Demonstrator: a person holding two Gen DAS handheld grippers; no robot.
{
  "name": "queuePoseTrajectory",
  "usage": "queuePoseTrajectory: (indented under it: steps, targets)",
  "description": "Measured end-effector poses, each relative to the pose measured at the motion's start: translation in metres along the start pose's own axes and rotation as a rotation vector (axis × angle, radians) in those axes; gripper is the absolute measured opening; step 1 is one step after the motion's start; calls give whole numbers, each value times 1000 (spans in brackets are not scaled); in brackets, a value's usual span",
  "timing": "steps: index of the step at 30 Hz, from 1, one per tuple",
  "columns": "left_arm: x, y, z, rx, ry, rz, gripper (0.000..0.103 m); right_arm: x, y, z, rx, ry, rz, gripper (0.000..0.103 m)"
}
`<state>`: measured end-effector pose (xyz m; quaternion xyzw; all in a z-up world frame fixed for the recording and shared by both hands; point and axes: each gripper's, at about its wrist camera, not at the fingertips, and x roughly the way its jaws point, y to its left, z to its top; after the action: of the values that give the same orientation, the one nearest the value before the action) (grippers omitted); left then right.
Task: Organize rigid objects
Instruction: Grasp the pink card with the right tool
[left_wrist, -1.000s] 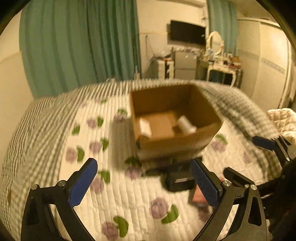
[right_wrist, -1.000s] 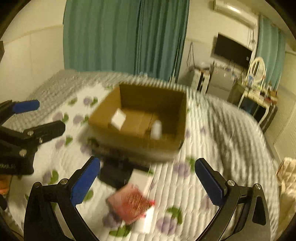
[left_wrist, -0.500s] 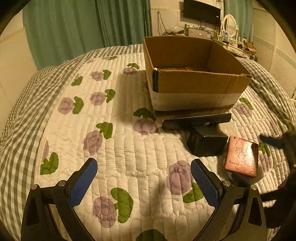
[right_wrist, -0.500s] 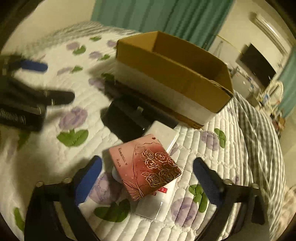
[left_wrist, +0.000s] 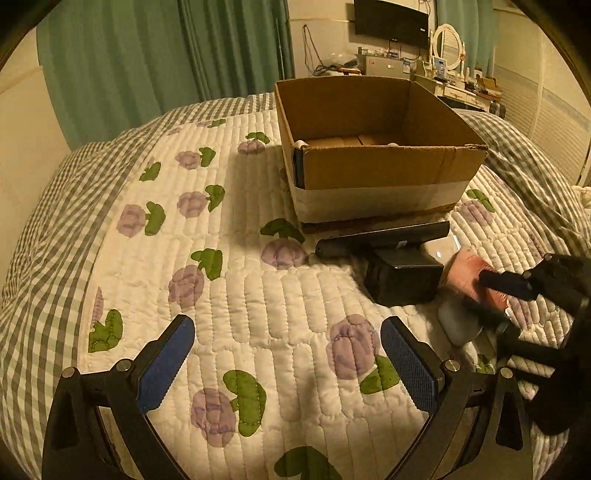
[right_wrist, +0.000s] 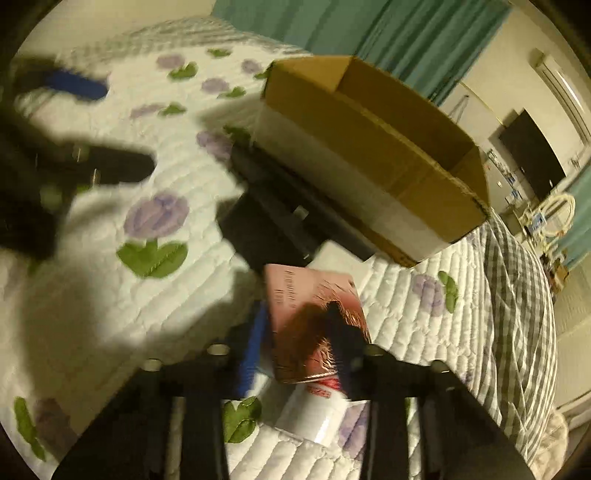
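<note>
An open cardboard box (left_wrist: 373, 170) stands on the quilted bed, also in the right wrist view (right_wrist: 373, 155). In front of it lie a long black bar (left_wrist: 380, 238), a black box (left_wrist: 402, 280), a white box (right_wrist: 314, 410) and a pink rose-printed box (right_wrist: 314, 314). My right gripper (right_wrist: 295, 332) has its fingers around the pink box (left_wrist: 469, 277), one on each side; the view is blurred. My left gripper (left_wrist: 288, 362) is open and empty above the quilt, left of these objects.
The white quilt with purple flowers (left_wrist: 221, 258) covers the bed, with a checked border (left_wrist: 48, 229). Green curtains (left_wrist: 166, 55) hang behind. A dresser with a mirror and a wall TV (left_wrist: 391, 22) stand at the far right.
My right gripper has dropped onto the pink box and its fingers have narrowed around it. My left gripper has stayed about where it was.
</note>
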<state>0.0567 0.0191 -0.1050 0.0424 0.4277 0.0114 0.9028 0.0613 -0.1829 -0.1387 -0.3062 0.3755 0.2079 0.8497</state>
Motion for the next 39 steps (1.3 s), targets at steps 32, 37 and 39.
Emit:
queuePoseTrajectory:
  steps: [32,37,39]
  targets:
    - [12,-60,1,64,22,-92,103,1,-73,-15,318,8,146,61]
    - [21,-55,2,37,42,-73,103,19,-64,-26,311,62,109,60]
    - [23,-57,1,39,46,-74,103,20,-70,-28,329,58,94,45]
